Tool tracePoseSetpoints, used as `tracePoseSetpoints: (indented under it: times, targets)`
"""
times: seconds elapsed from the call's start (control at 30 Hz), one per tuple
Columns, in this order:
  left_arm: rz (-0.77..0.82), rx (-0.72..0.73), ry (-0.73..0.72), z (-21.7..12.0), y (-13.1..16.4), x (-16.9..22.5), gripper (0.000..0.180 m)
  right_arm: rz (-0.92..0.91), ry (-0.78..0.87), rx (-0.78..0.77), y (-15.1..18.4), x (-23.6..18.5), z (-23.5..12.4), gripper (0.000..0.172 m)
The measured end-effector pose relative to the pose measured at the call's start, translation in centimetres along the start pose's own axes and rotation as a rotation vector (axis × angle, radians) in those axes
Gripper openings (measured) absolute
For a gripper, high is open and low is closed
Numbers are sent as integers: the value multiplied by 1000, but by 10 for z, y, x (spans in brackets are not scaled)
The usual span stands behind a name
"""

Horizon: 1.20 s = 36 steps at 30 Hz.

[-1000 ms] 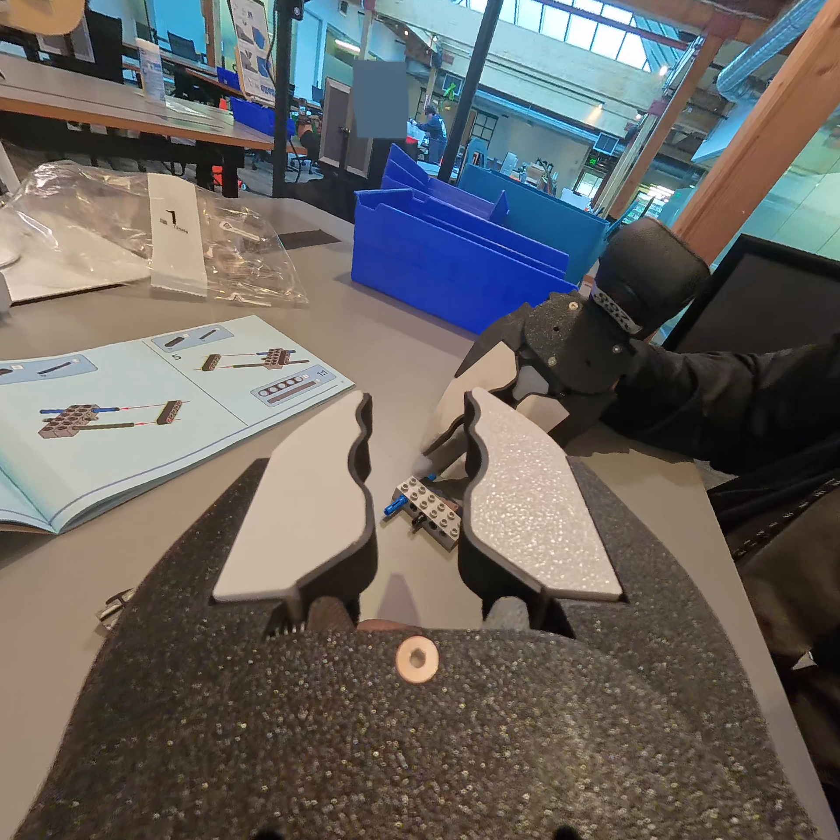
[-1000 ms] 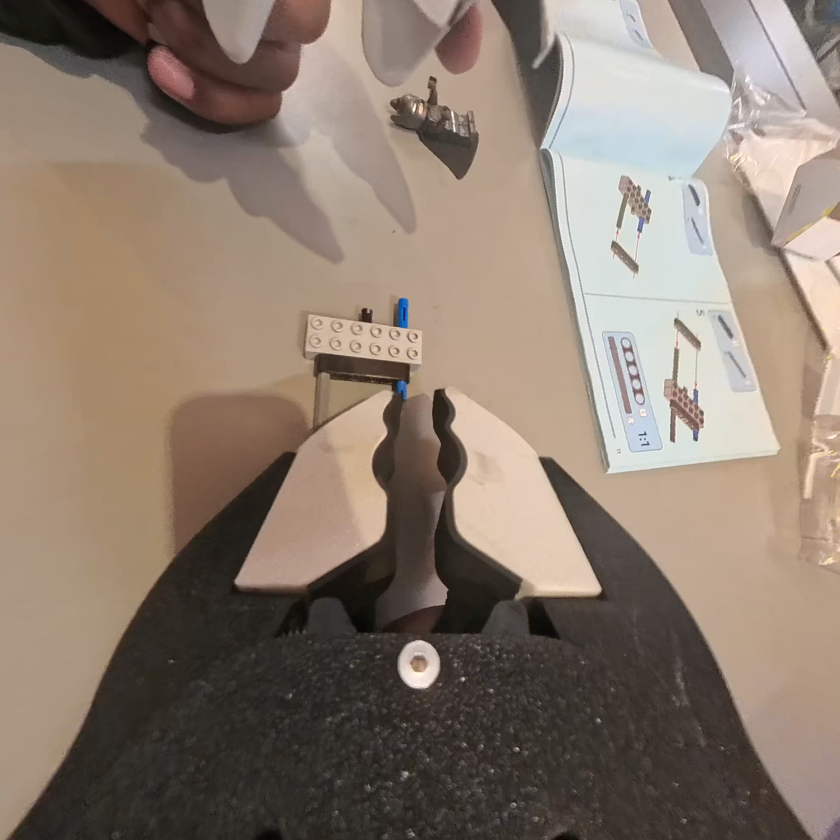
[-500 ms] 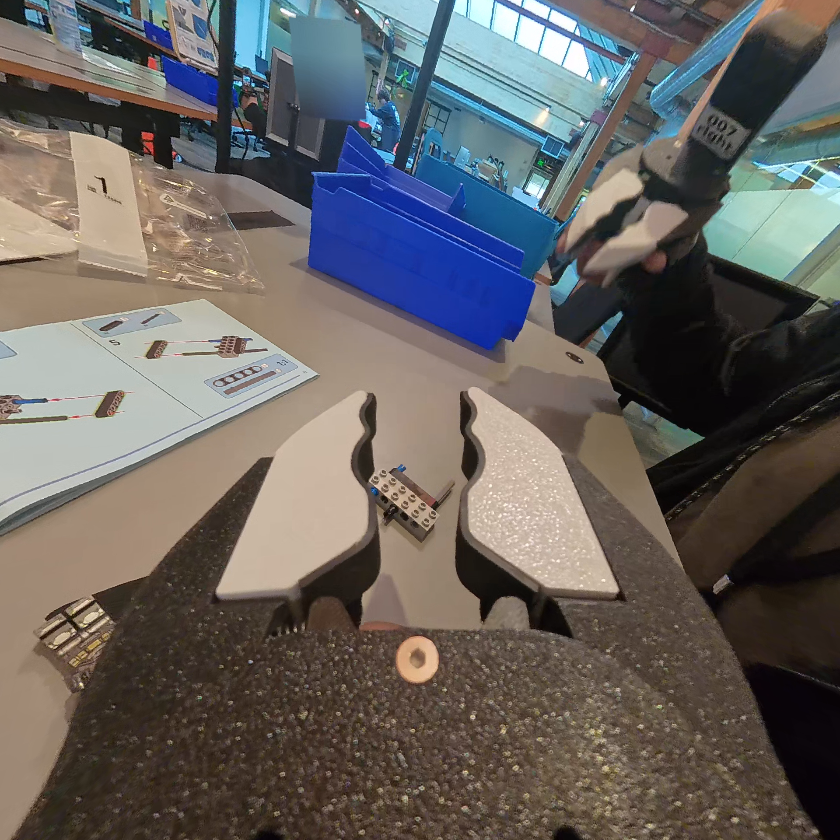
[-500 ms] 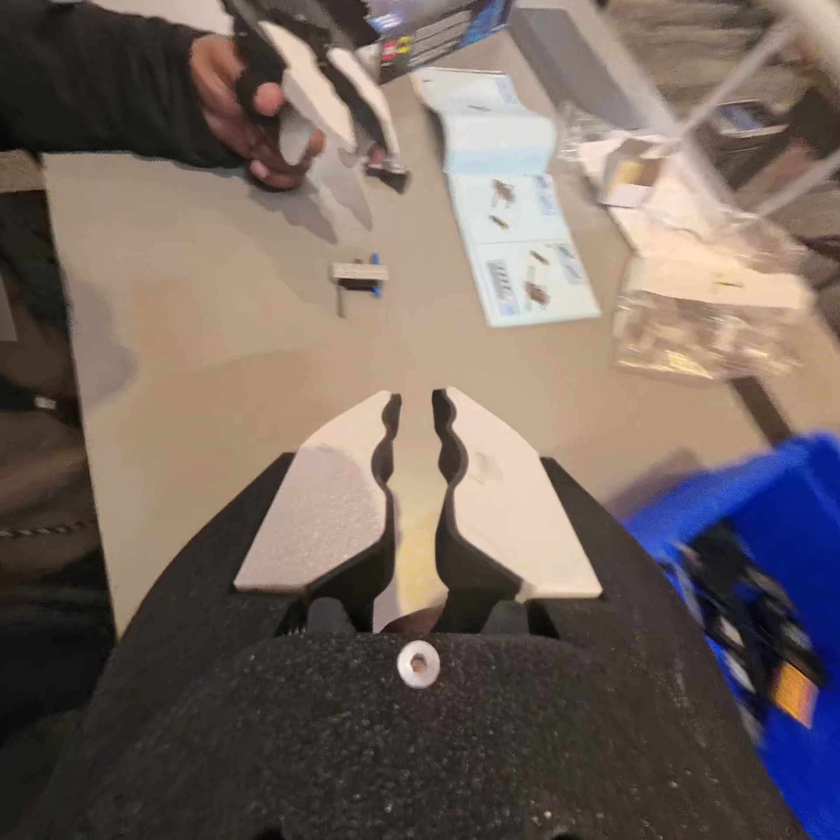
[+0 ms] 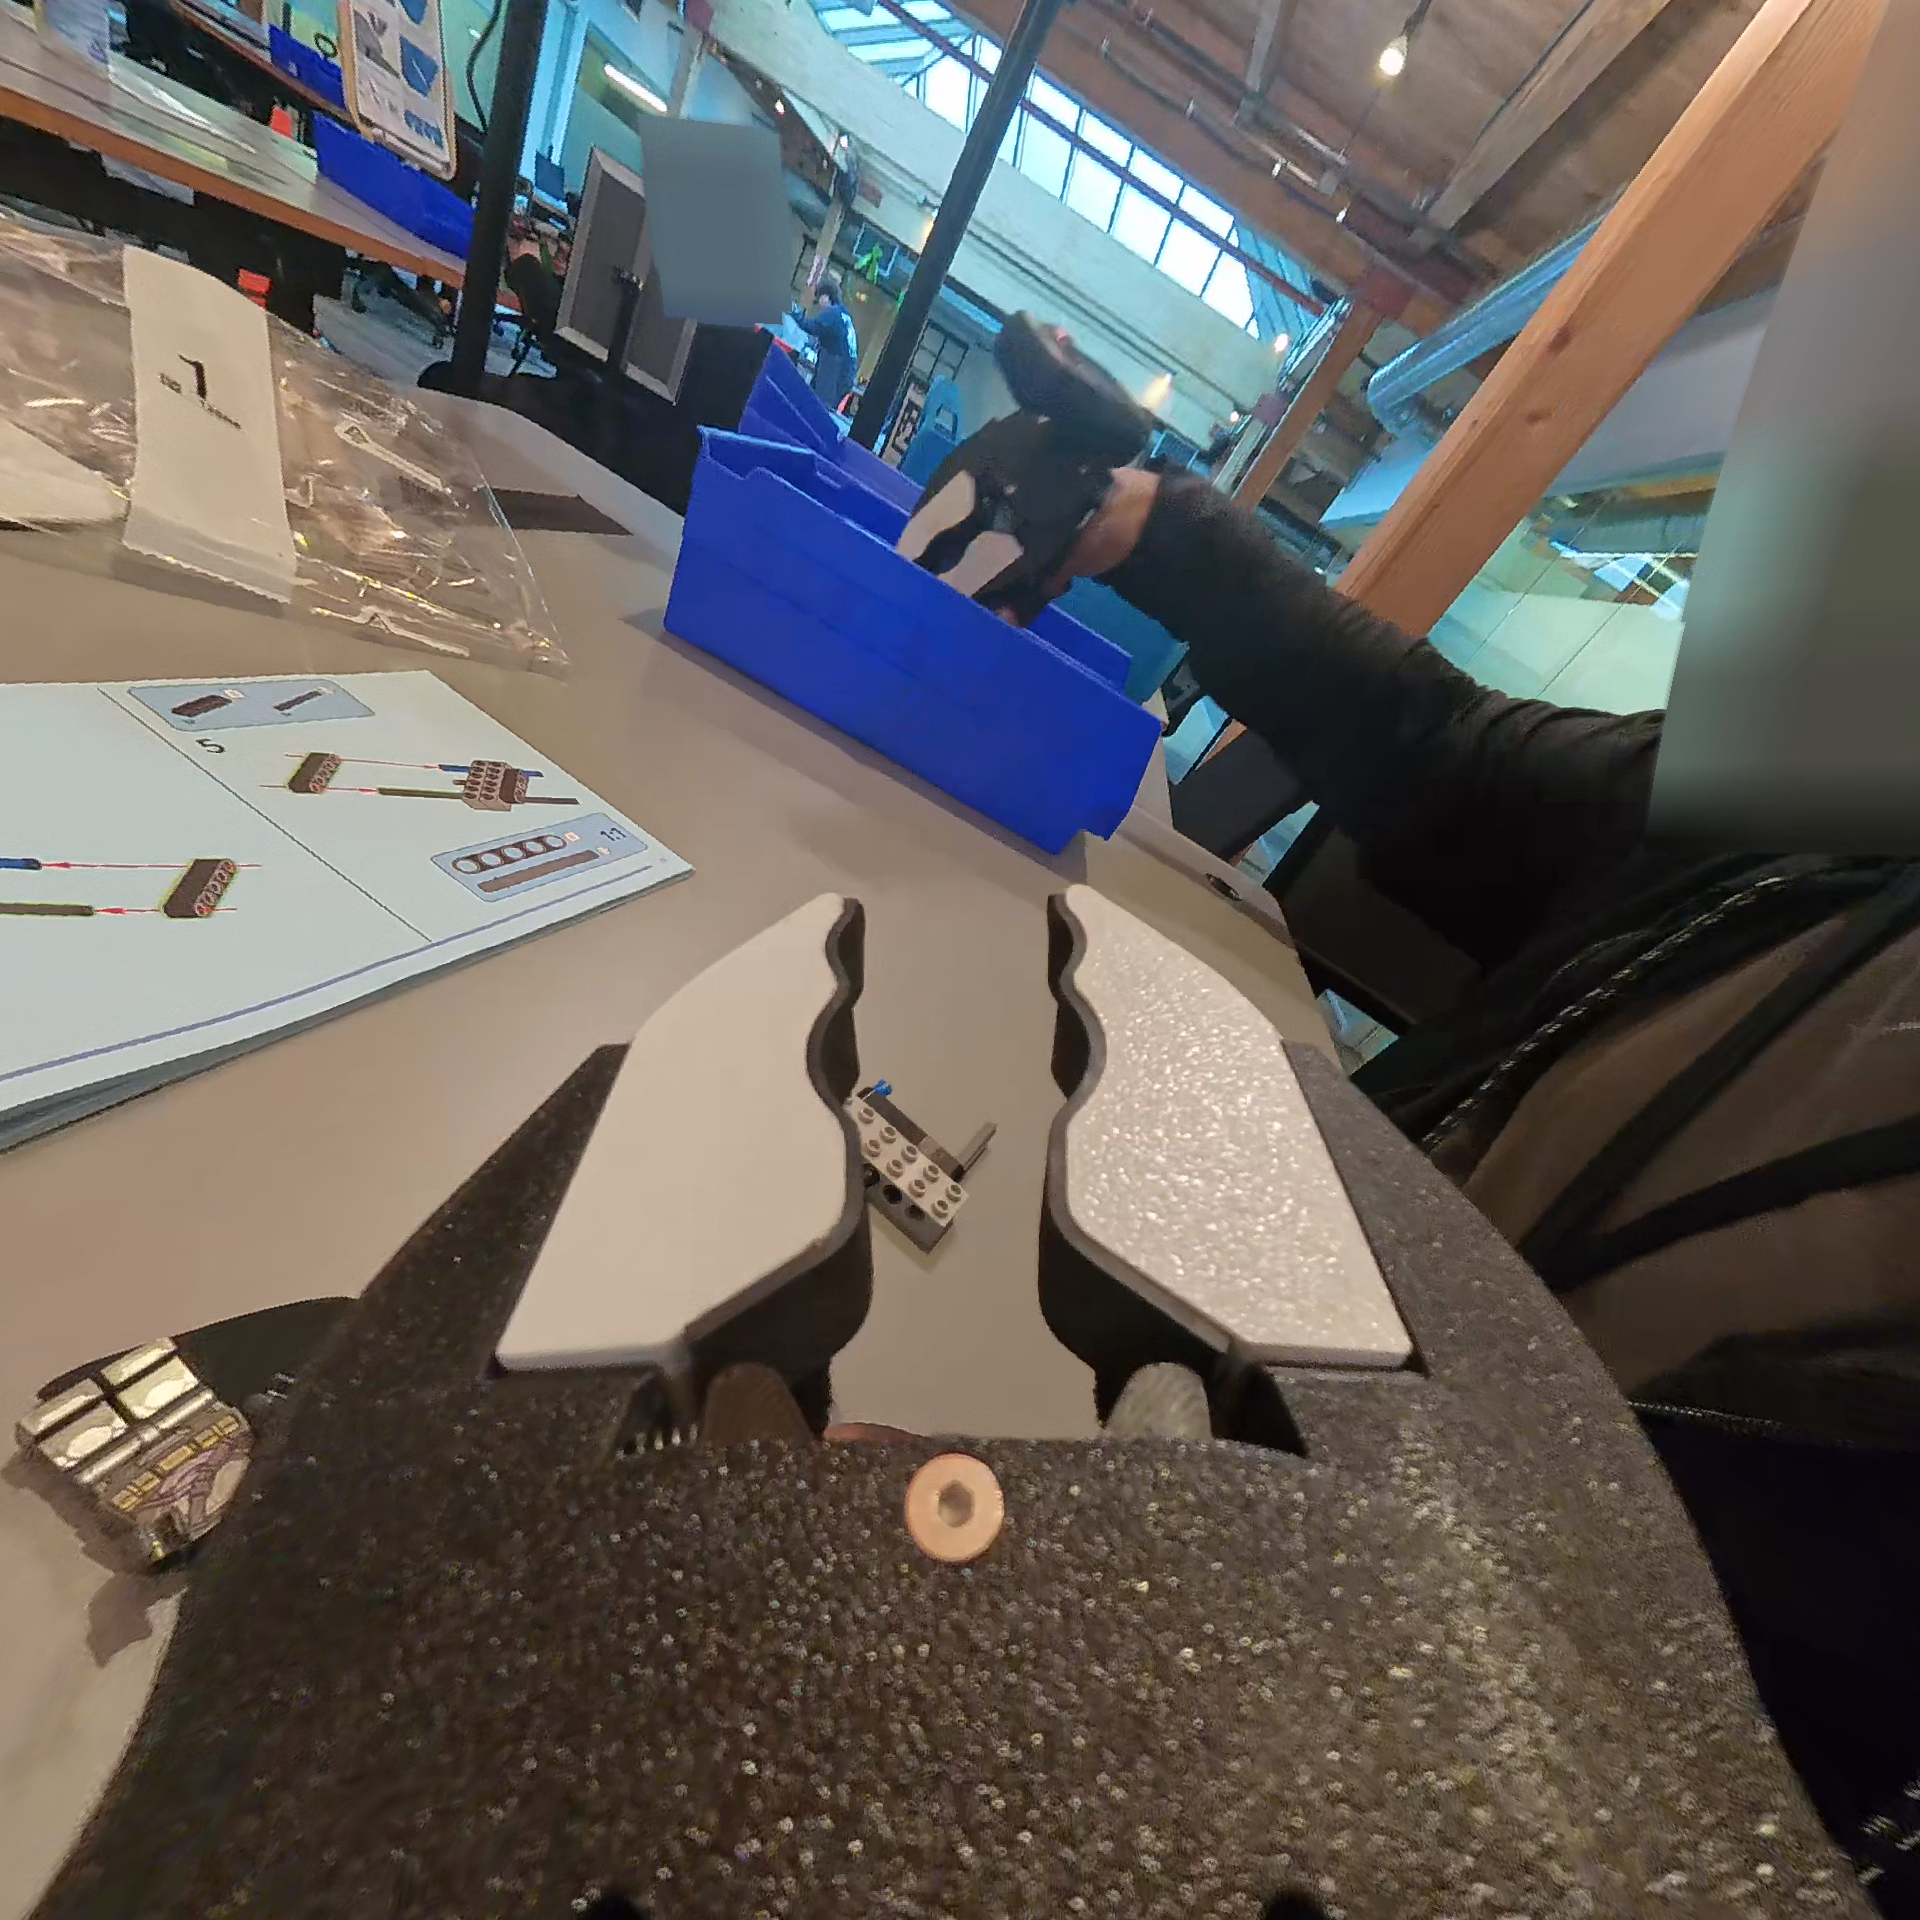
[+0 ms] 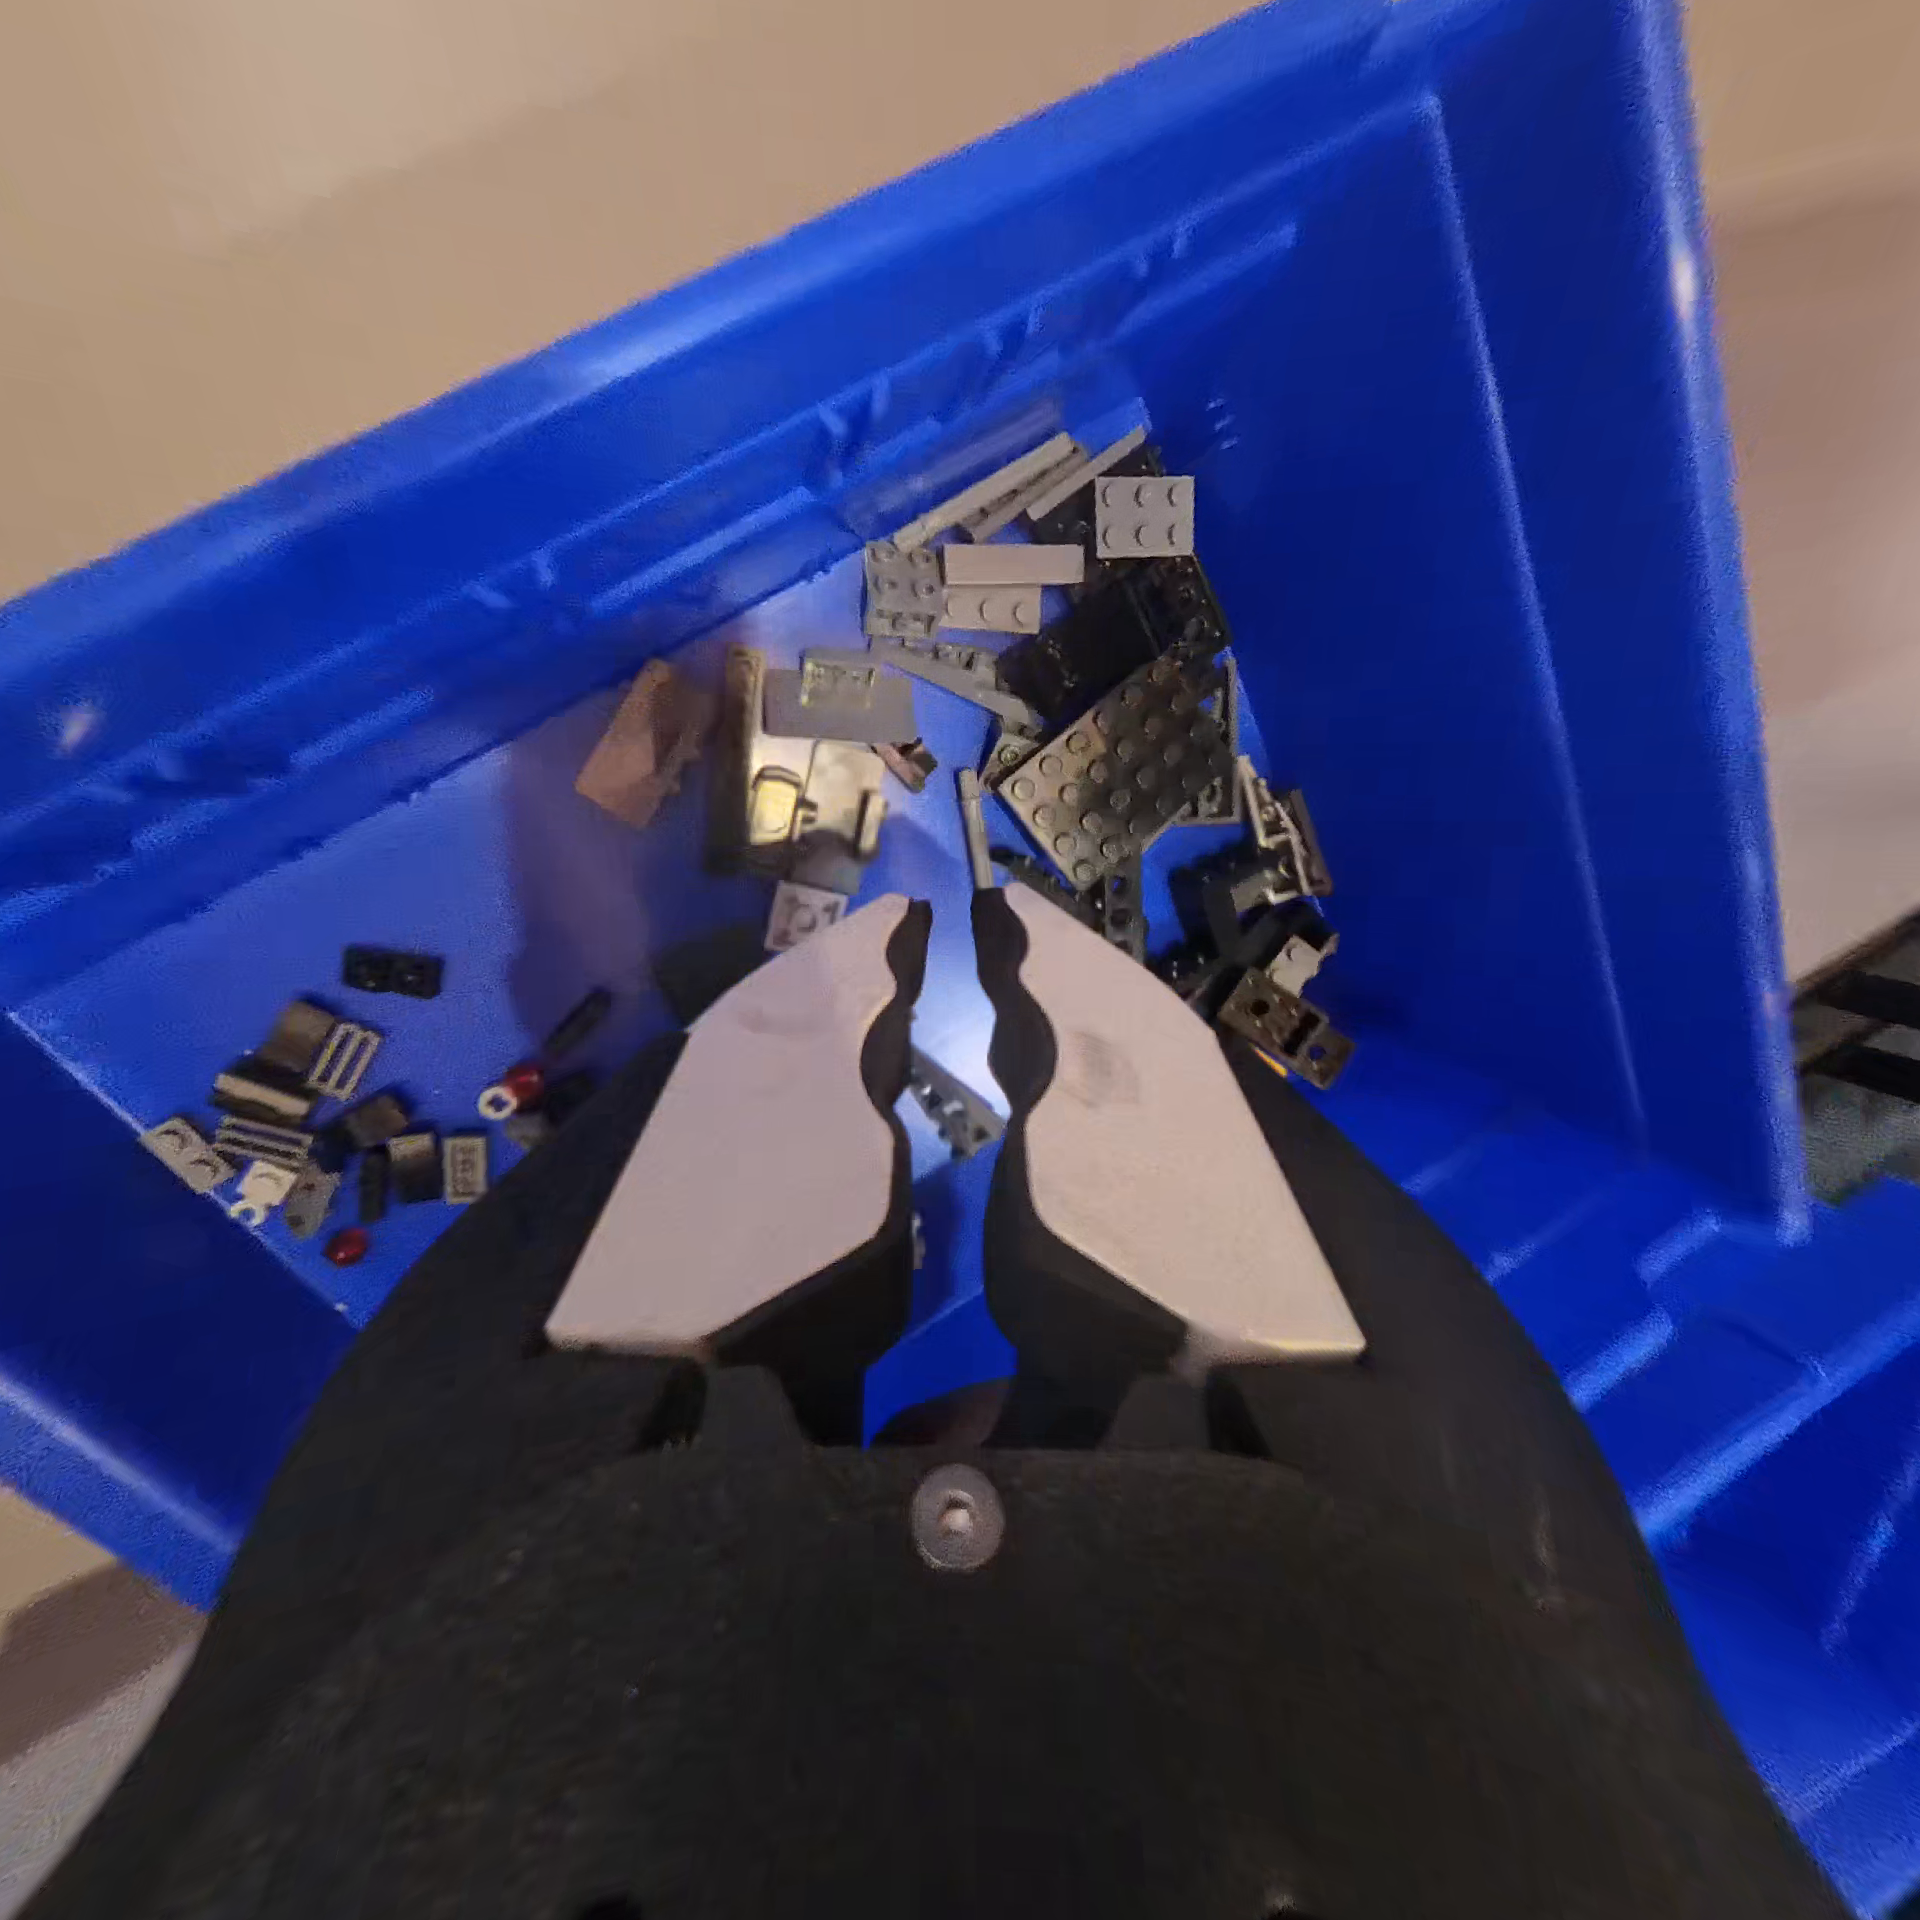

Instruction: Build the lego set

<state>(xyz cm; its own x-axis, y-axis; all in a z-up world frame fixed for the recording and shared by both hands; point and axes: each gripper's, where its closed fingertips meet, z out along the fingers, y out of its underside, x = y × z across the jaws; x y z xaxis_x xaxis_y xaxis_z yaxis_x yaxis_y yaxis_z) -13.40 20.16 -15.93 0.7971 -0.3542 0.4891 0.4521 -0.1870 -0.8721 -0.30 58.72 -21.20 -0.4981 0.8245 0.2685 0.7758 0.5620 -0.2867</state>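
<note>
Left wrist view, far left: a small dark block with pale square panels is seen lying on the grey bench beside the left gripper's body. Above it an open instruction booklet with light blue pages is laid flat, and behind that a clear plastic bag with a white paper strip is noted. The left gripper is held low over the bench with its jaws released and a wide gap between them; nothing is gripped. A small grey studded brick assembly with a blue pin at its far end is seen on the bench between the jaws, close against the left finger and apart from the right one; contact with the left finger cannot be judged. Farther right, at the back of the bench, a blue bin is placed, and the right gripper, carried by a hand in a dark sleeve, is reached into it. Right wrist view: the blue bin's floor is strewn with small dark and grey pieces at the left and a pile of grey and black plates at the right. The right gripper is poised over the pile, jaws narrowly parted, nothing clamped. A thin grey rod lies just beyond the right fingertip.
</note>
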Motion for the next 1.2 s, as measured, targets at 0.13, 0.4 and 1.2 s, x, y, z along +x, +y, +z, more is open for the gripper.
tracePoseSetpoints:
  times: [0.13,0.4,1.2]
  targets:
    - [-20,-17,25,1,2,1,34,-4,-62,-51,8,4,24,10]
    - [-39,-60,70,4,7,5,34,-44,-82,-48,8,7,40,11]
    - [-17,-37,101,2,5,11,33,-35,-117,-127,16,5,46,5]
